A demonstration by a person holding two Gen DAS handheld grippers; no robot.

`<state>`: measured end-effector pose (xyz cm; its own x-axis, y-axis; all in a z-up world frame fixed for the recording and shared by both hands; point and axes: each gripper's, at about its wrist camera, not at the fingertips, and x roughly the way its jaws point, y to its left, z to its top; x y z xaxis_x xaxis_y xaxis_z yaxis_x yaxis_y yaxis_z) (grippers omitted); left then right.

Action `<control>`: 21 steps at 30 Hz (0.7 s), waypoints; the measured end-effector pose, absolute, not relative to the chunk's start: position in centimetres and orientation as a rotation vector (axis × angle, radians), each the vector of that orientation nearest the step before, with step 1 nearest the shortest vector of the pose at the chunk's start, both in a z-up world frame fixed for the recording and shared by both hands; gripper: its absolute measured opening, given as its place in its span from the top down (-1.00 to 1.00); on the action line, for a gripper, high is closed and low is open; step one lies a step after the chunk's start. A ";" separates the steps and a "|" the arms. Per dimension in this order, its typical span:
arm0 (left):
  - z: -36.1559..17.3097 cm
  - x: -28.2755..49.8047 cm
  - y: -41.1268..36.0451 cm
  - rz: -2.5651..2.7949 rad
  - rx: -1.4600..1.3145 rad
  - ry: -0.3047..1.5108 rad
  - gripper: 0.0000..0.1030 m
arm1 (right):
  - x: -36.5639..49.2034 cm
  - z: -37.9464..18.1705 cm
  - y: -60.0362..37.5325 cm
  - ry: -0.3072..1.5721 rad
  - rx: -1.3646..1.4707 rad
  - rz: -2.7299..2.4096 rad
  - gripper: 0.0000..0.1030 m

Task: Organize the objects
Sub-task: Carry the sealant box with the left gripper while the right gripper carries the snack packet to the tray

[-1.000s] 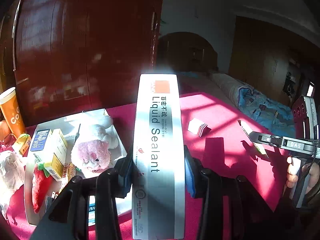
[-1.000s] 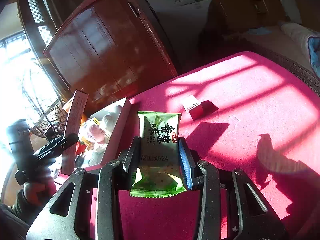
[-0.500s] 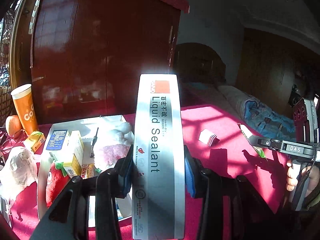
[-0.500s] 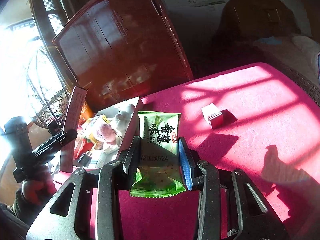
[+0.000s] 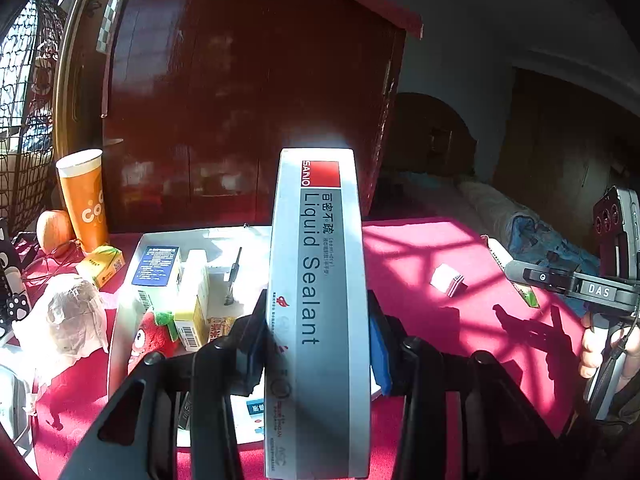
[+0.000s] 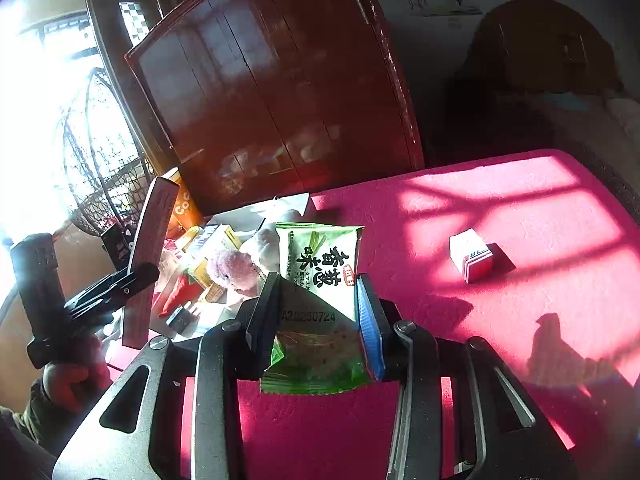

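- Left gripper (image 5: 318,340): clamped on the sealant box (image 5: 318,300), held upright above the tray's (image 5: 120,320) right edge.
- Box reads "SANIO", "Liquid Sealant".
- Right gripper (image 6: 316,320): clamped on the green packet (image 6: 320,280), above the red table (image 6: 500,200) near the tray's right edge.
- Packet code appears to read "A20250724"; partly shadowed.
- Small carton (image 6: 471,255) lies mid-table, well apart from both grippers.
- Orange cup (image 5: 83,196), partial "CO", stands beyond the tray's left corner.

Beyond the red-covered table (image 5: 420,248) we see a dark wooden cabinet (image 5: 240,100). At nine o'clock an orange paper cup (image 5: 83,196) stands just beside an orange fruit (image 5: 54,230), with eyeglasses (image 5: 48,258) near them. A bed (image 5: 520,224) lies at three o'clock.
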<state>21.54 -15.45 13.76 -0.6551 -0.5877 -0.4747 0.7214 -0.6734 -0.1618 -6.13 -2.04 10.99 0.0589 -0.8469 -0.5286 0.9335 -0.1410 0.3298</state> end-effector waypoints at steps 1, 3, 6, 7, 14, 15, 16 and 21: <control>13.7 22.0 -15.7 -2.287 0.500 0.445 0.18 | -6.0 11.1 -2.3 0.153 0.732 -1.548 0.30; 13.6 22.7 -16.0 -2.271 0.492 0.453 0.18 | -5.6 11.3 -2.9 0.158 0.727 -1.542 0.29; 13.6 23.6 -16.1 -2.254 0.478 0.460 0.18 | -4.9 11.6 -3.6 0.168 0.716 -1.533 0.30; 13.6 23.8 -16.3 -2.248 0.475 0.462 0.18 | -4.8 11.6 -3.7 0.171 0.713 -1.530 0.29; 13.4 25.1 -17.1 -2.219 0.463 0.473 0.18 | -3.6 12.0 -5.0 0.184 0.704 -1.512 0.30; 13.4 25.3 -17.2 -2.214 0.461 0.474 0.18 | -3.4 12.2 -5.3 0.187 0.701 -1.509 0.29; 13.3 25.5 -17.3 -2.208 0.460 0.476 0.18 | -3.2 12.3 -5.5 0.189 0.698 -1.506 0.29; 13.2 26.7 -18.0 -2.171 0.451 0.483 0.18 | -1.9 12.9 -6.9 0.218 0.675 -1.492 0.30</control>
